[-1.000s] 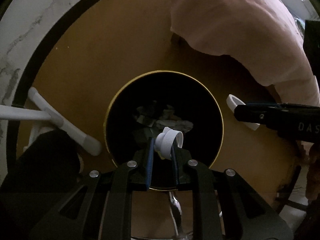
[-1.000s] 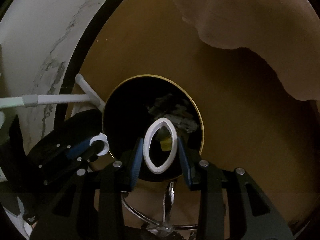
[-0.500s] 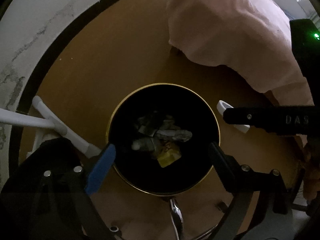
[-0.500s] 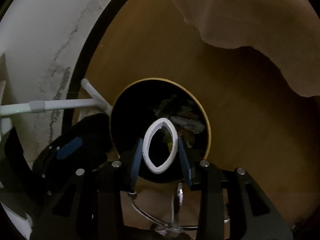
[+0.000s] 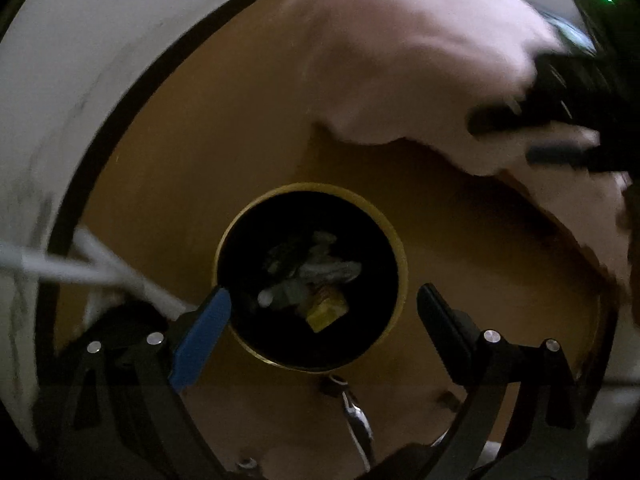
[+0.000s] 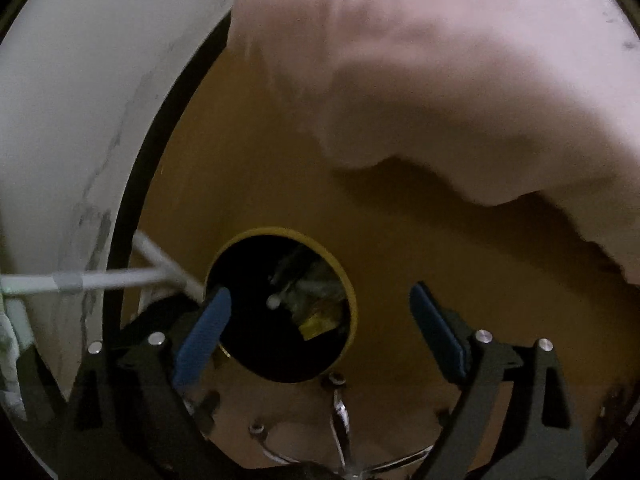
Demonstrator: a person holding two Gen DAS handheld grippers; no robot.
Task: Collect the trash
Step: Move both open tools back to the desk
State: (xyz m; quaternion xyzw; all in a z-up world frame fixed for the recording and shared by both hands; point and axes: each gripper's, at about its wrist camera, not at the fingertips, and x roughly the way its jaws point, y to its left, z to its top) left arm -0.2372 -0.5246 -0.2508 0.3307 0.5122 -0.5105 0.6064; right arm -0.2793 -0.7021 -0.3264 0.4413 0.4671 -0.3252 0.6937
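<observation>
Right gripper [image 6: 320, 328] has released its white ring since earlier | left gripper [image 5: 324, 328] spread wide, empty | bin [image 5: 390, 240] at 6 o'clock (trash [image 5: 316, 276] inside)

Bin [image 5: 394, 248]: black interior, gold rim, centre of frame. Trash [image 5: 316, 276] inside: grey-white scraps, one yellow piece. Floor [image 5: 200, 152]: ochre-brown, plain. Cloth [image 5: 400, 52], upper right: pale pink. Wall [image 6: 80, 100], upper left: white with grey veining, black border. Left gripper [image 5: 320, 320]: black, one blue pad. Right gripper [image 6: 320, 320]: black, blue pads.
</observation>
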